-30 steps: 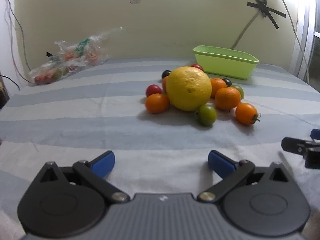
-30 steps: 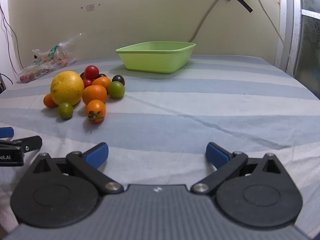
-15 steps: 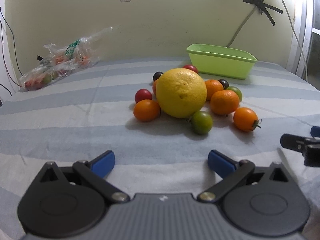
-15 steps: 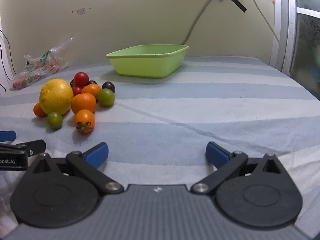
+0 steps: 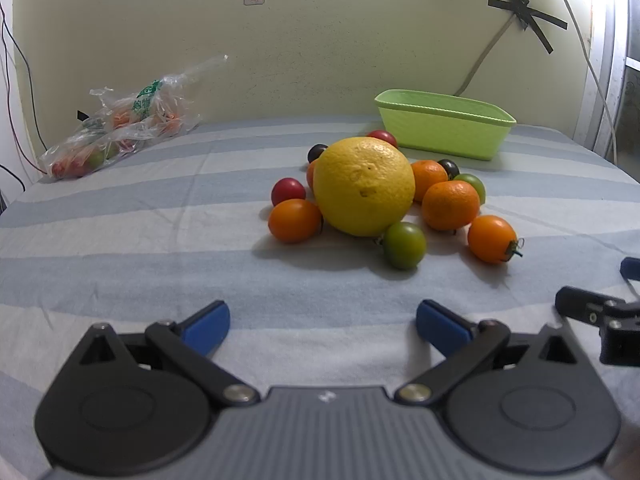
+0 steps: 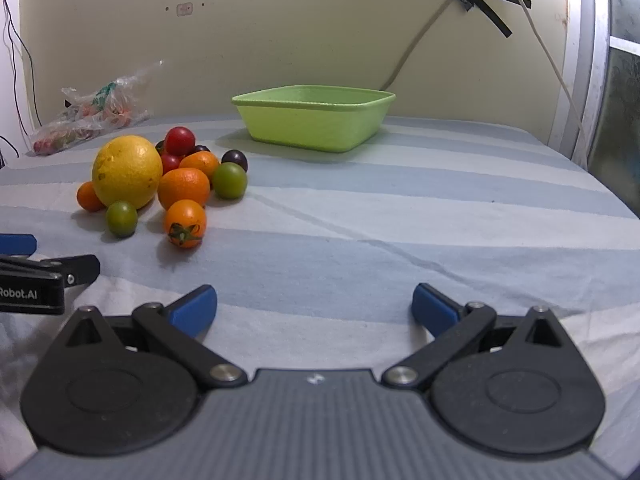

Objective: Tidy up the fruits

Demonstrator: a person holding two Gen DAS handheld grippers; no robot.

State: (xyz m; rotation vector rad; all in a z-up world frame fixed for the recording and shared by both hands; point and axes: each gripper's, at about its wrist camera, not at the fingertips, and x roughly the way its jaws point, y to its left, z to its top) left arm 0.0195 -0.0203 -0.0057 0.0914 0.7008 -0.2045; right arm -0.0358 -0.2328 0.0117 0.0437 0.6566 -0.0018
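A heap of fruit lies on the striped cloth: a big yellow citrus (image 5: 363,186) (image 6: 127,171), oranges (image 5: 450,205) (image 6: 183,188), orange tomatoes (image 5: 492,239) (image 6: 185,223), green tomatoes (image 5: 404,245) (image 6: 121,218), red (image 5: 288,191) (image 6: 179,141) and dark ones (image 5: 448,168). Behind it stands an empty light-green tub (image 5: 444,123) (image 6: 314,116). My left gripper (image 5: 322,324) is open, short of the pile and holding nothing. Open and holding nothing too, my right gripper (image 6: 314,306) points at bare cloth to the right of the pile. Each gripper's tip shows at the edge of the other's view.
A clear plastic bag of small tomatoes (image 5: 124,130) (image 6: 90,118) lies at the far left by the wall. A cable taped to the wall (image 5: 524,12) hangs behind the tub. The cloth-covered surface (image 6: 420,208) stretches wide to the right of the fruit.
Both grippers have crept a little closer to the fruit, which now looks larger in the left wrist view. Their jaws stay open; no fruit has moved.
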